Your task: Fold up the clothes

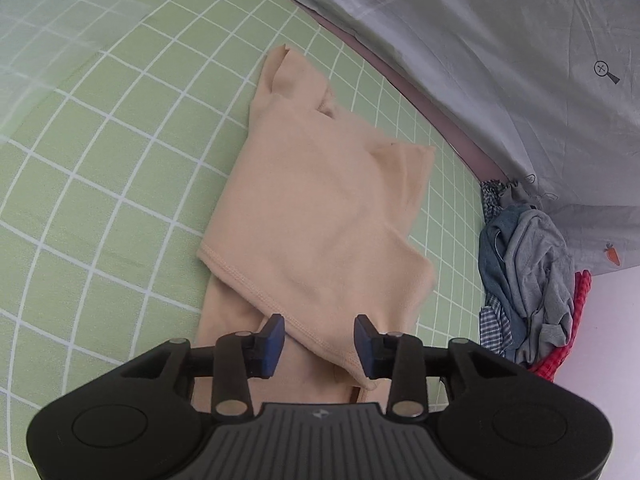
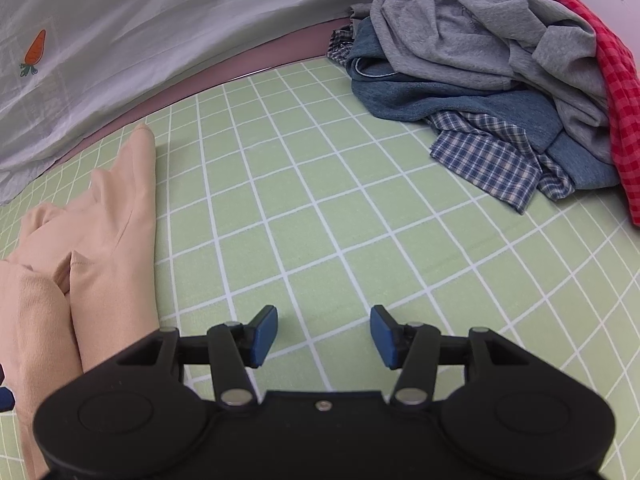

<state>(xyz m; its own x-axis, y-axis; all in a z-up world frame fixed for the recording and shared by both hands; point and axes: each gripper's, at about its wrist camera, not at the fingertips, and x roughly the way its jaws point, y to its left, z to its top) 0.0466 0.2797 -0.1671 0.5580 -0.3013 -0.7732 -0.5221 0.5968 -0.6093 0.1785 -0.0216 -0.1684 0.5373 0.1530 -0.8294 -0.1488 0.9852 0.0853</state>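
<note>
A beige garment (image 1: pixel 316 204) lies partly folded on the green grid sheet (image 1: pixel 104 208), its stitched hem turned over near me. My left gripper (image 1: pixel 319 344) is open, hovering over the near hem with nothing between its blue pads. In the right wrist view the same beige garment (image 2: pixel 92 236) lies at the left. My right gripper (image 2: pixel 323 336) is open and empty over bare green sheet (image 2: pixel 320 184), to the right of the garment.
A pile of unfolded clothes (image 2: pixel 500 80), grey, blue, plaid and red check, sits at the far right, also in the left wrist view (image 1: pixel 528 280). A grey carrot-print sheet (image 1: pixel 500 60) hangs behind the bed edge.
</note>
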